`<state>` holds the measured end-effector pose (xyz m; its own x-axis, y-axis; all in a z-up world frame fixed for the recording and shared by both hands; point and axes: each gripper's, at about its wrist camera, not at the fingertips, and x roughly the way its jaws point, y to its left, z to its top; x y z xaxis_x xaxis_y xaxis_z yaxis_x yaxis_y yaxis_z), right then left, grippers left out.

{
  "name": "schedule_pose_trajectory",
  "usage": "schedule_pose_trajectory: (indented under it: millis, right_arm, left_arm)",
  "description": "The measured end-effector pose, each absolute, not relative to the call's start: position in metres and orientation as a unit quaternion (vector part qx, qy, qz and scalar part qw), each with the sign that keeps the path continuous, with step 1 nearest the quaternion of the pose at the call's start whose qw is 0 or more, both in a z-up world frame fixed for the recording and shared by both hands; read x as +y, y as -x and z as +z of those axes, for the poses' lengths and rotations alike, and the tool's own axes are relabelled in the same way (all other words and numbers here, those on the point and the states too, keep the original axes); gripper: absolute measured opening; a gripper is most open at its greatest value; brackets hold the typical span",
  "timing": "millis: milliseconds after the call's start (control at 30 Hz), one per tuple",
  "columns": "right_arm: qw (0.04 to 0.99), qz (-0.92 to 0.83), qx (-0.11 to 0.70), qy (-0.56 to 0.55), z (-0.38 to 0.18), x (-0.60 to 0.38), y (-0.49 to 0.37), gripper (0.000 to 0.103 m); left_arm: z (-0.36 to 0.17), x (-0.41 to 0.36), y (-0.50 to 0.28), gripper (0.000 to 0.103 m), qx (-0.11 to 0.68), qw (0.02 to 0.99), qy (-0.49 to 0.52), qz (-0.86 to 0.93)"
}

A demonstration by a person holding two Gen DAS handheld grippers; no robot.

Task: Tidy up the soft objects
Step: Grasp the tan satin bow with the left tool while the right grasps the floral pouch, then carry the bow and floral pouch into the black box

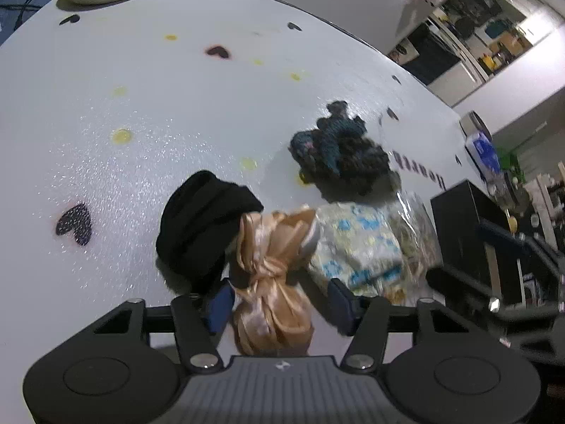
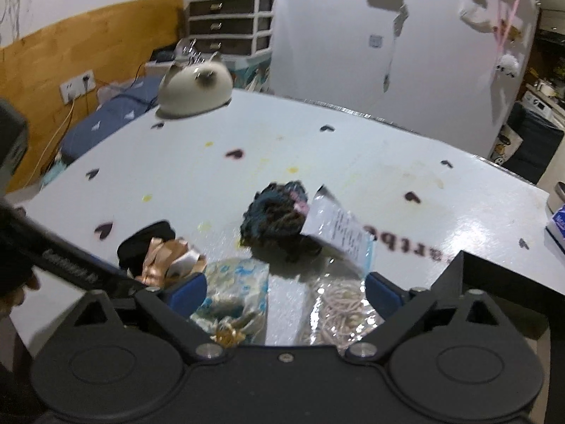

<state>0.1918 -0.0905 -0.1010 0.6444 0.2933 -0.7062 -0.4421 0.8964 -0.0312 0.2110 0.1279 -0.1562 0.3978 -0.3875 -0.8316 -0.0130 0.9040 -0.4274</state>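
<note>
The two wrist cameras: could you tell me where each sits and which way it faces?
Left wrist: on the left gripper, angled down at the satin bow between its fingers; only the gripper shows.
Right wrist: on the right gripper, facing across the white table toward the cat plush; a hand shows at left.
Shared: bow, black cloth, dark yarn bundle, printed pouch.

The left gripper [image 1: 279, 300] tilts steeply downward, its blue-padded fingers [image 1: 220, 304] partly apart, with a gap at the right pad. The right gripper [image 2: 286, 288] angles down too, jaws spread wide and gripping nothing.
</note>
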Motion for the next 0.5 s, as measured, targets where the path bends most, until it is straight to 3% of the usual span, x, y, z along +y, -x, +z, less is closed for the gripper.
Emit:
schedule_pose_trajectory:
  millis: [133, 200, 233, 500]
  right_arm:
    - [0.890, 0.214, 0.385, 0.115, -0.109, -0.081, -0.194, 0.091]
    - [0.882, 0.223, 0.394, 0.129, -0.115, -0.075, -0.195, 0.090]
    - [0.878, 0.228, 0.398, 0.135, -0.118, -0.071, -0.195, 0.089]
    - [0.852, 0.270, 0.419, 0.162, -0.134, -0.041, -0.204, 0.084]
  left_arm:
    - [-0.162, 0.126, -0.219, 0.045, 0.534, 0.817, 0.184, -0.113]
    - [-0.162, 0.124, -0.223, 0.028, 0.535, 0.820, 0.174, -0.110]
    - [-0.162, 0.125, -0.224, 0.025, 0.536, 0.820, 0.173, -0.108]
    - [-0.154, 0.142, -0.217, 0.025, 0.529, 0.826, 0.171, -0.098]
